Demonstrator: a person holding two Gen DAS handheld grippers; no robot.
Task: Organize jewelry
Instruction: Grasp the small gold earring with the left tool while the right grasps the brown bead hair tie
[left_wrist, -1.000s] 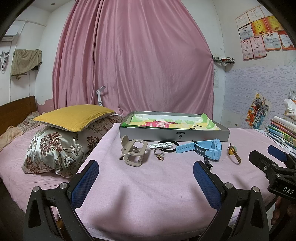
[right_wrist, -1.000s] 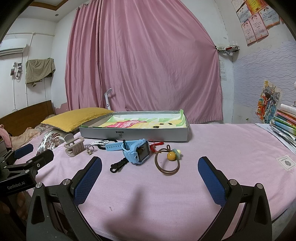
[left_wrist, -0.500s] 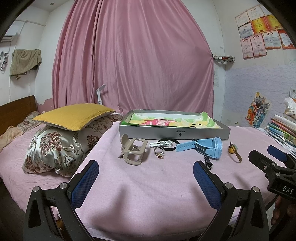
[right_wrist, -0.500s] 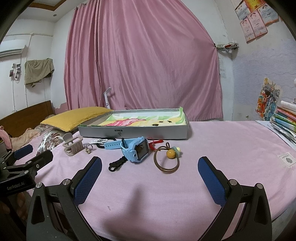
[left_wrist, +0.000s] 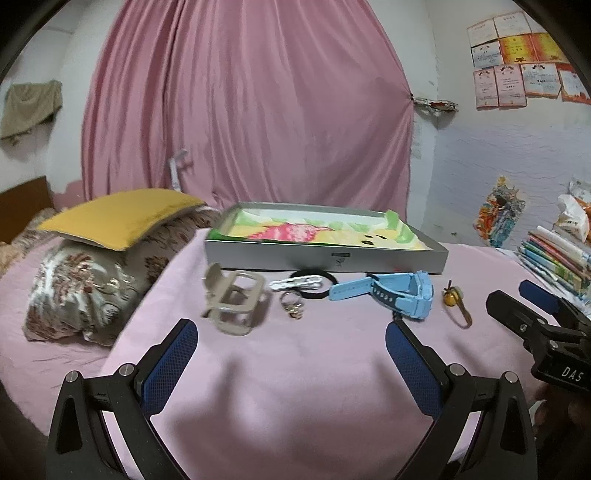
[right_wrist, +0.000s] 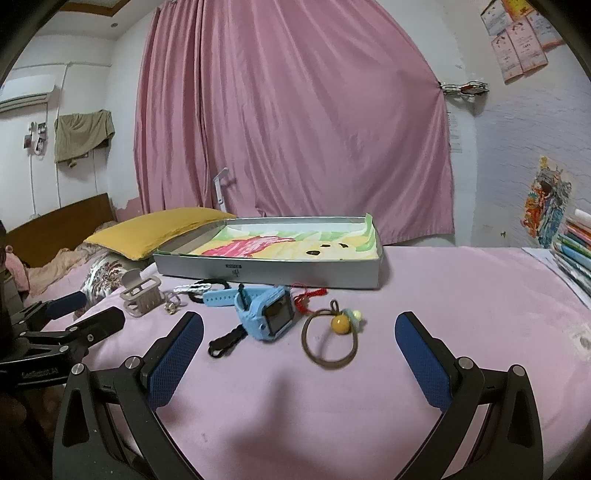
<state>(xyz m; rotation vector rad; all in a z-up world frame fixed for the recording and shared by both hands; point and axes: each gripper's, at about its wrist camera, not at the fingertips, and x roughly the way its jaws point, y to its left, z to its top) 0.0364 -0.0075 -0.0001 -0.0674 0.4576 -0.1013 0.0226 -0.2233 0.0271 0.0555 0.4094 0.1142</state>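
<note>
Both tongs, left (left_wrist: 291, 363) and right (right_wrist: 299, 354), hang open and empty over the bed (right_wrist: 461, 295); watch (right_wrist: 267, 314), ring (left_wrist: 291, 308) and hair ties lie outside the tray (right_wrist: 273, 271), sorting seemingly unstarted

Left claw (left_wrist: 291, 360) hovers wide apart before beige hair clip (left_wrist: 234, 304) and ring (left_wrist: 292, 303).

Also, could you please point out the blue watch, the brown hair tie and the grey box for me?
blue watch (right_wrist: 271, 316): right wrist view, on its case.
brown hair tie (right_wrist: 330, 361): right wrist view, on the loop's near arc.
grey box (left_wrist: 325, 259): left wrist view, on its front wall.
</note>
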